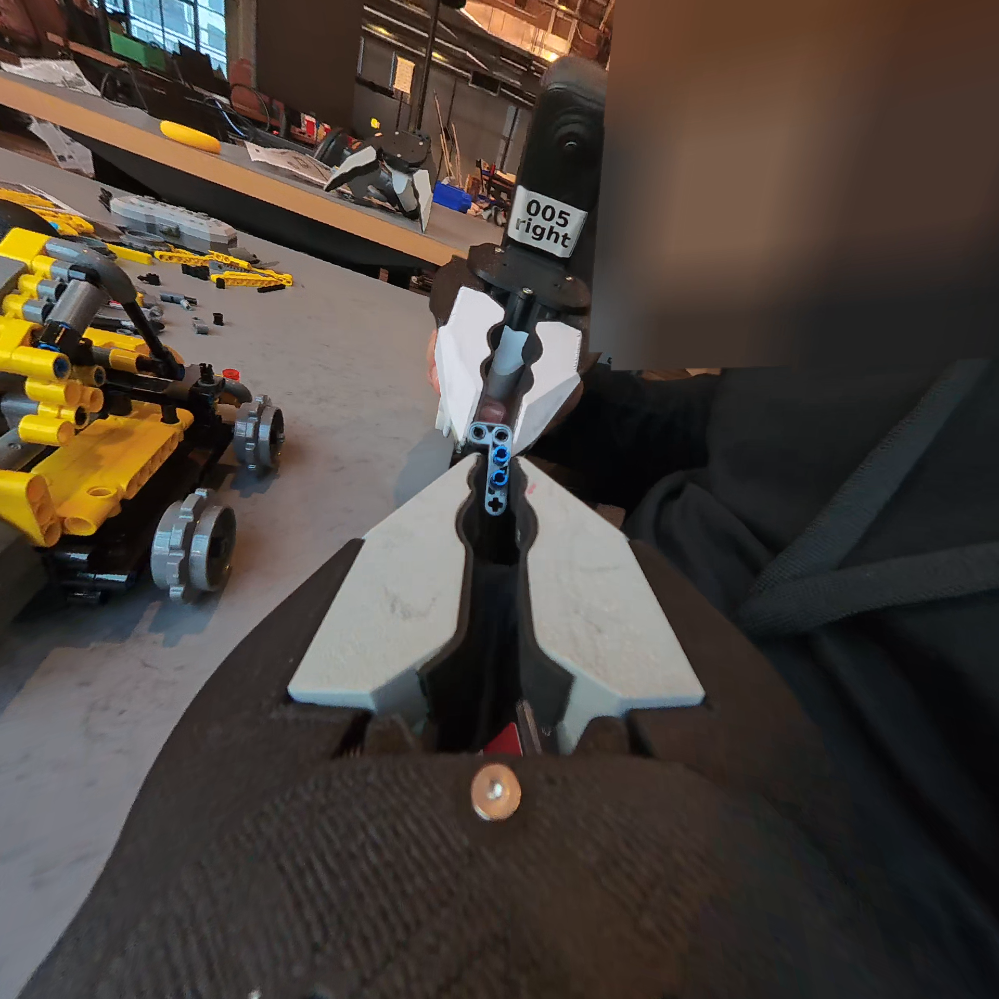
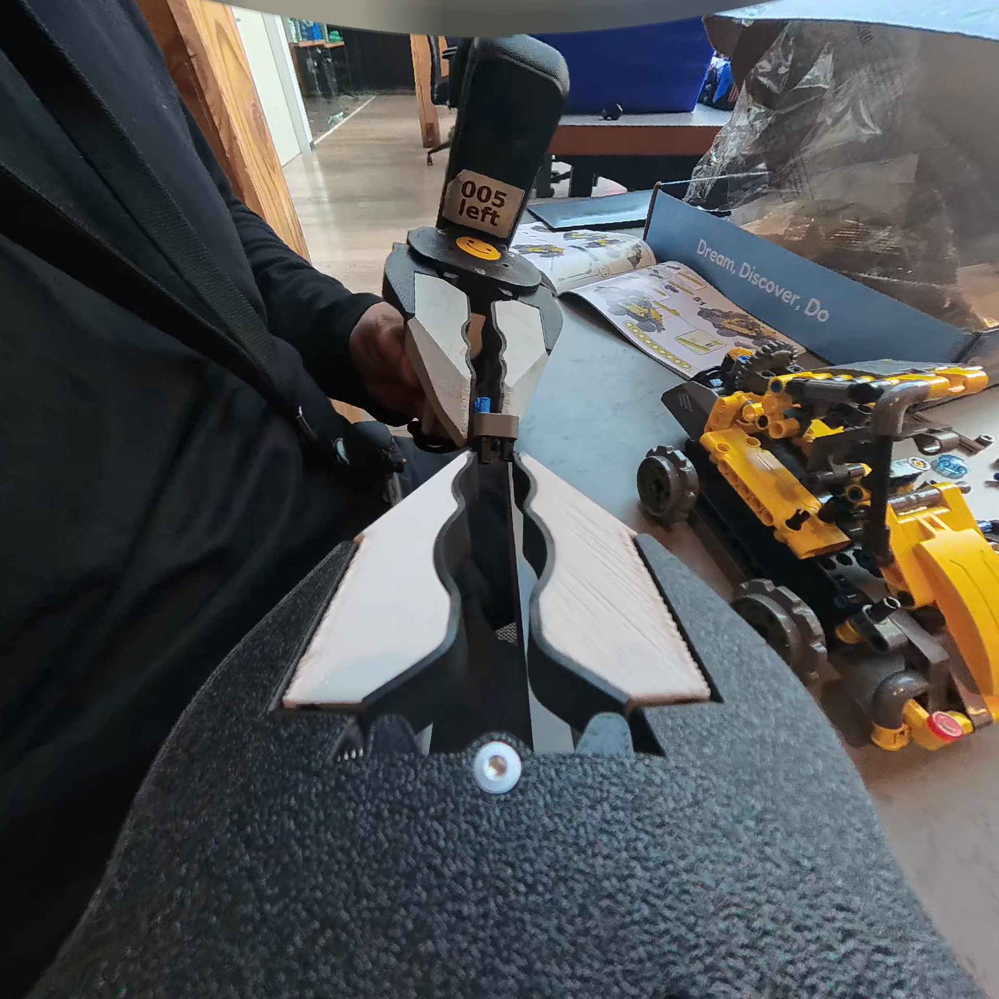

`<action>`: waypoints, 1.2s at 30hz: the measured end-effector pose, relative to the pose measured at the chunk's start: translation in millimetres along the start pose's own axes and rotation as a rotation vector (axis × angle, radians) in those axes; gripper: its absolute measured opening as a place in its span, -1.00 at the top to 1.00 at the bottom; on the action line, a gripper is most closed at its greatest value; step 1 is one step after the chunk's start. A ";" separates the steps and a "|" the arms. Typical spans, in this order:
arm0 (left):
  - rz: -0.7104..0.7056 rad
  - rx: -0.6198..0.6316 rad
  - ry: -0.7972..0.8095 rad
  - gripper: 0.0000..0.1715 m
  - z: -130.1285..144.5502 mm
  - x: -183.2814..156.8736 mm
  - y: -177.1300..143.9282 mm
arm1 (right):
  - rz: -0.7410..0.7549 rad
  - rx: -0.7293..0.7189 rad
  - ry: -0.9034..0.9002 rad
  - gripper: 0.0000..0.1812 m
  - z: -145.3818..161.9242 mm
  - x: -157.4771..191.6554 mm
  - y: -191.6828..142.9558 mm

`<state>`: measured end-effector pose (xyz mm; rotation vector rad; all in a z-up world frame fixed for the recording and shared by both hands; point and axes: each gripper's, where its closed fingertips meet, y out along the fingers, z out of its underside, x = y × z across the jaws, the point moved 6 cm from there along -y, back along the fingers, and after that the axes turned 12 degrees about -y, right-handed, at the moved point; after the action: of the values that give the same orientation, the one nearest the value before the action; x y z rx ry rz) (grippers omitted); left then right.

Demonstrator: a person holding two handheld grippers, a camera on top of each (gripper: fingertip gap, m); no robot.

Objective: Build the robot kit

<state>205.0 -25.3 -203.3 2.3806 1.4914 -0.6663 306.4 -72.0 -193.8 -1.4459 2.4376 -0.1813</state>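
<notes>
My left gripper (image 1: 494, 466) is shut on a small grey L-shaped beam (image 1: 491, 433) with two blue pins (image 1: 501, 454), held in the air in front of a person in black clothing (image 1: 811, 540). My right gripper (image 2: 494, 458) faces it tip to tip. Its fingers are almost closed on black pins (image 2: 494, 451) that stick out of the beam's short arm (image 2: 496, 424). The right gripper (image 1: 486, 427) shows beyond the beam in the left wrist view. The left gripper (image 2: 485, 413) shows beyond it in the right wrist view. A hand (image 2: 384, 357) holds the left gripper.
A yellow and black brick vehicle (image 1: 108, 432) with grey wheels stands on the grey table (image 1: 335, 367); it also shows in the right wrist view (image 2: 811, 503). Loose pieces (image 1: 232, 273) lie behind it. An open booklet (image 2: 676, 313), a blue box (image 2: 784, 281) and a plastic bag (image 2: 865, 162) are farther back. My left and right fingertips are right by each other.
</notes>
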 end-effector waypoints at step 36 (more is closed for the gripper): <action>-0.082 0.039 0.090 0.94 -6.3 -1.7 -3.5 | 0.013 -0.030 0.035 0.86 -0.1 -3.4 5.3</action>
<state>202.7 -22.3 -196.9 2.4192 1.6348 -0.6190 303.4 -66.4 -194.4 -1.4506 2.4877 -0.1690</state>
